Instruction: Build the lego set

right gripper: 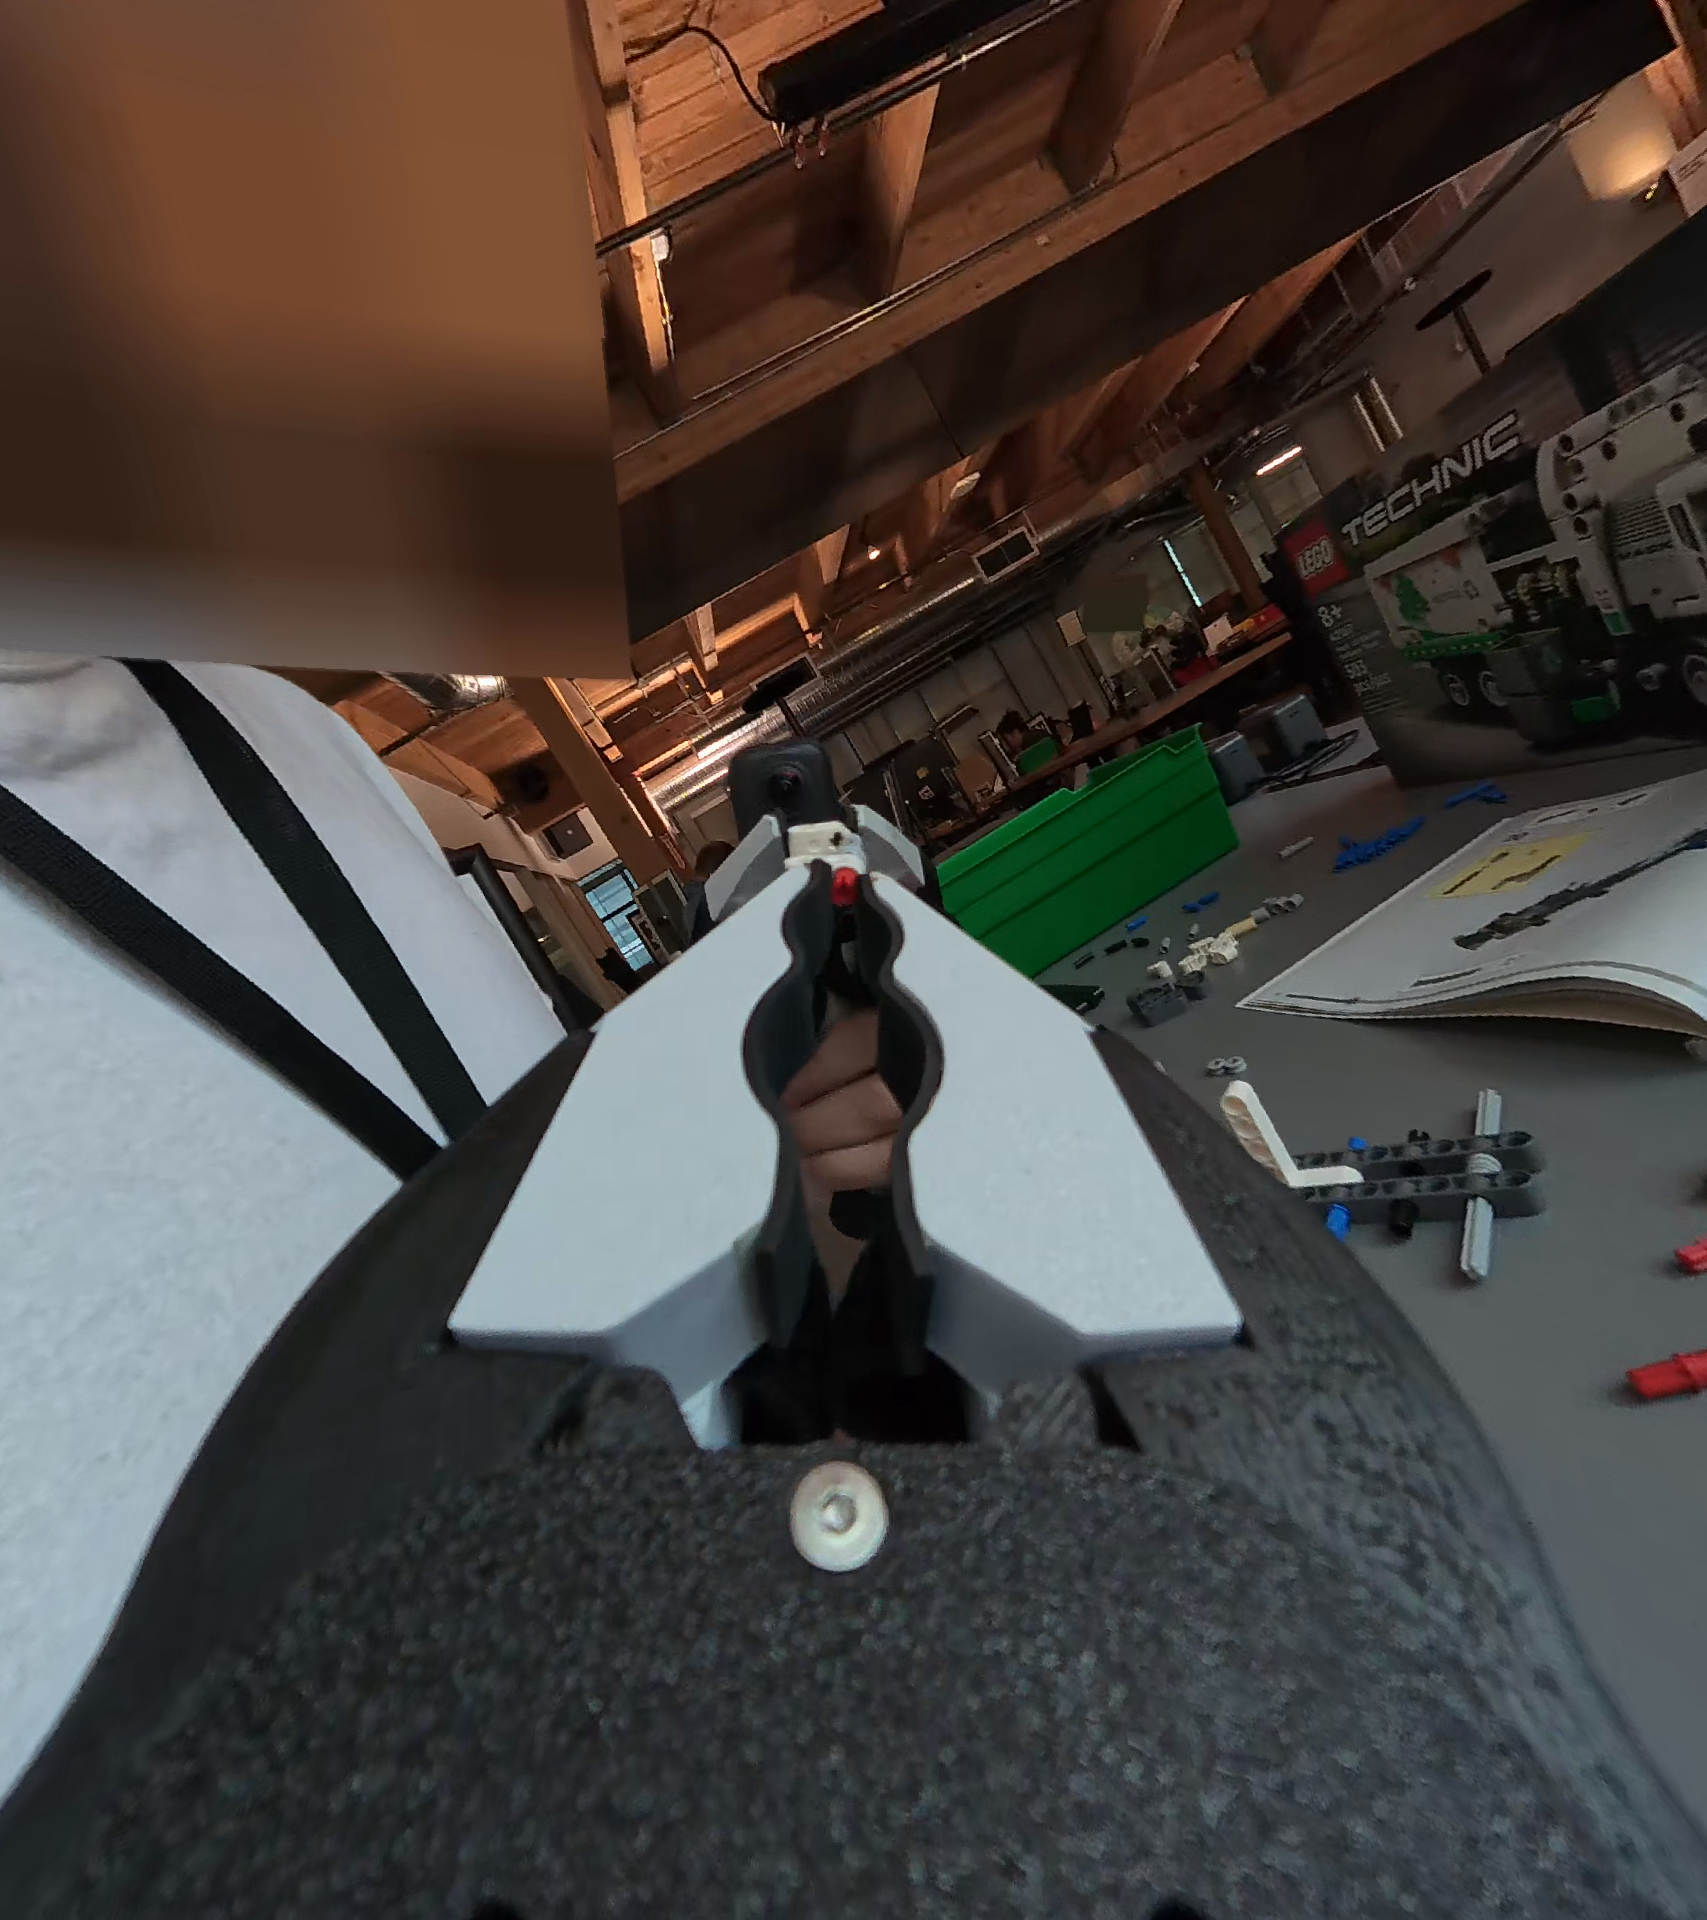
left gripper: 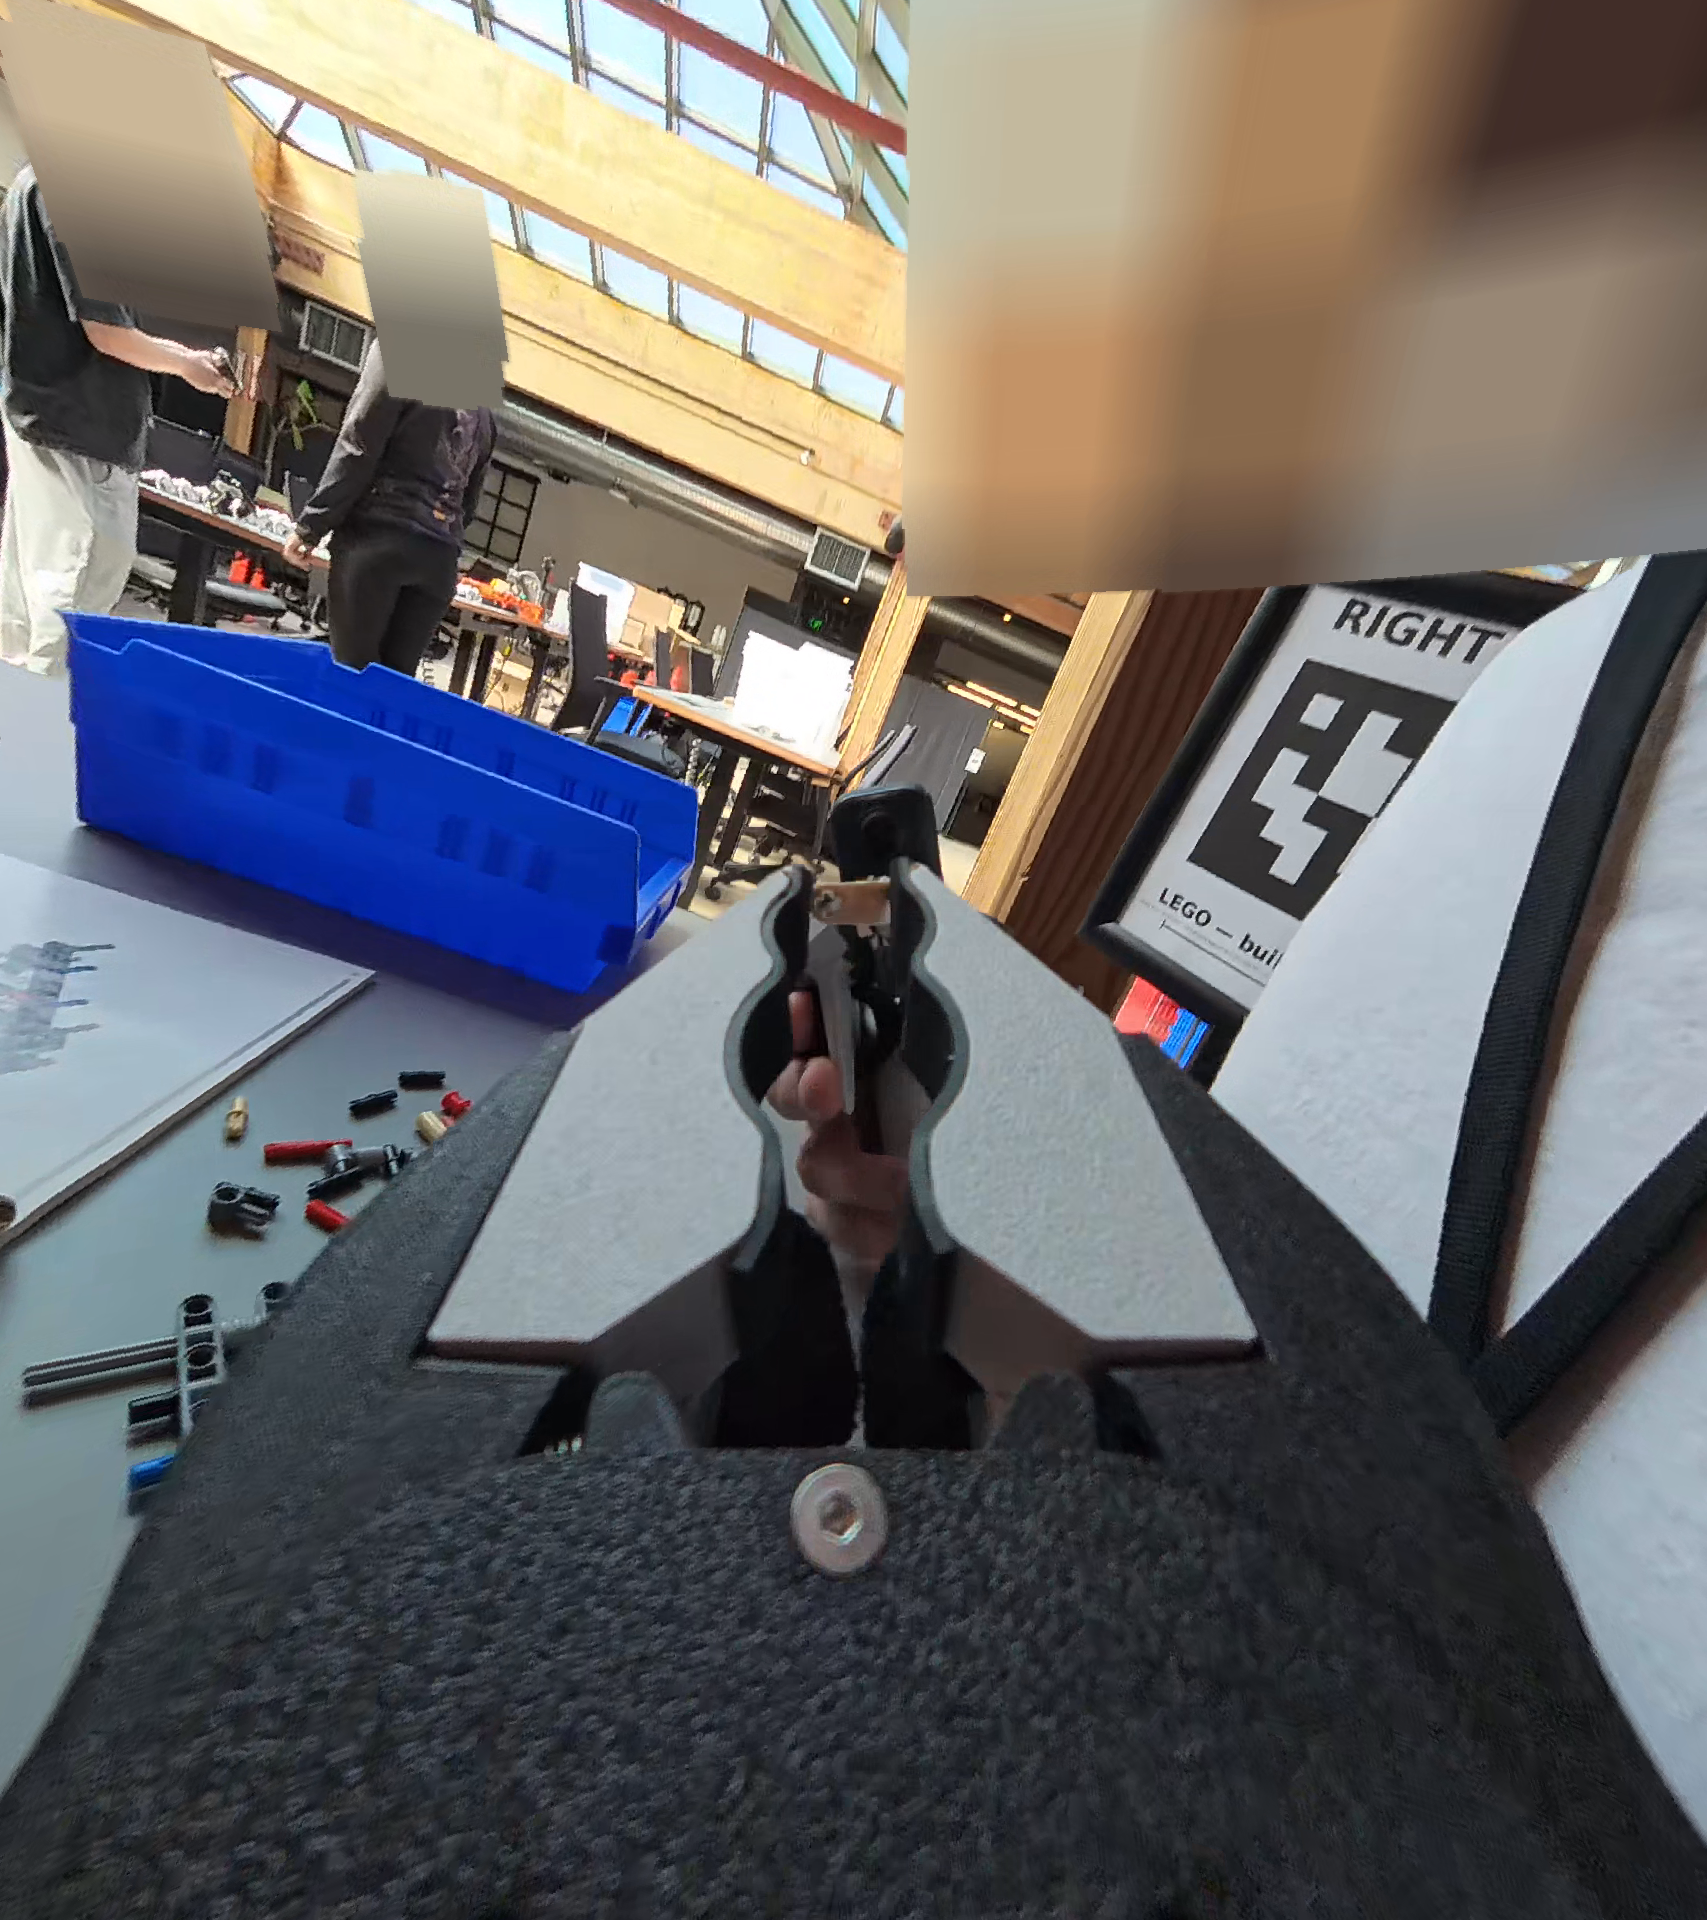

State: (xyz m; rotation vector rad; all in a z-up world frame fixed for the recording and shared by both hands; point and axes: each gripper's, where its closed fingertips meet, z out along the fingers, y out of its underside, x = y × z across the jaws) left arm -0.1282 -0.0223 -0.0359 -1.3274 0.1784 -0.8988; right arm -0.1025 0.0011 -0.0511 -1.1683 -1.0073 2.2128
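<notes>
Though a small grey beam assembly (right gripper: 1431, 1169) lies on the table (right gripper: 1451, 1558) at 3 o'clock, the build looks barely begun. Left tool (left gripper: 854, 883) pinches a tan piece (left gripper: 854, 902); right tool (right gripper: 836, 873) grips a red pin (right gripper: 841, 885), tips meeting midair. Loose pins (left gripper: 329, 1153), manual (right gripper: 1555, 935), blue bin (left gripper: 361, 800) w/in reach; nothing blocks.

Tan piece (left gripper: 851, 902): small and pale, pinched at the tips of the left tongs (left gripper: 849, 883), raised above the desk.
Red pin (right gripper: 841, 891): gripped at the tips of the right tongs (right gripper: 838, 883), end-on to the tan piece.
Grey beam assembly (right gripper: 1431, 1169): flat on the desk, crossed by a light axle.
Loose pins (left gripper: 329, 1153): red, black and tan, scattered.
</notes>
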